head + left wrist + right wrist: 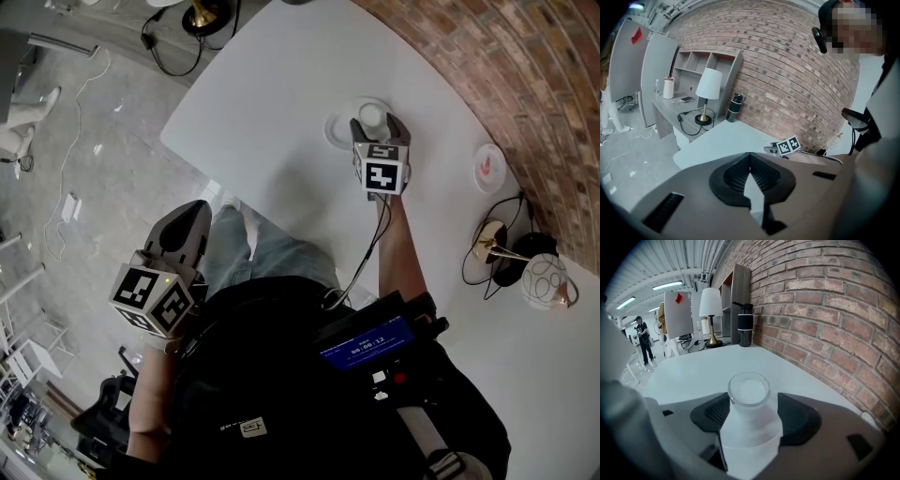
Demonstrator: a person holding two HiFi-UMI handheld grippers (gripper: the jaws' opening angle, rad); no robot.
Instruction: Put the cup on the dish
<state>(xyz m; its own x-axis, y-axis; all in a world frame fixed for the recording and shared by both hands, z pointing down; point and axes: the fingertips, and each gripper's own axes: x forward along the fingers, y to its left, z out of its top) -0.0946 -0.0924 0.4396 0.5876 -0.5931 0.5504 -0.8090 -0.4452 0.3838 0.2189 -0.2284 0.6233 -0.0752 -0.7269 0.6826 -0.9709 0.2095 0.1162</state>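
Right gripper [378,124] pinches the one cup [749,427] over one dish [337,128]; left gripper [750,161] pressed together.

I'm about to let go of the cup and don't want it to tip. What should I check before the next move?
1. Cup held between the right hand-held gripper jaws: ok.
2. Cup upright: ok.
3. Cup over the dish, seen in the head view: ok.
4. Cup bottom resting on the dish: cannot tell.
5. Left hand-held gripper shut, empty, away from the table: ok.
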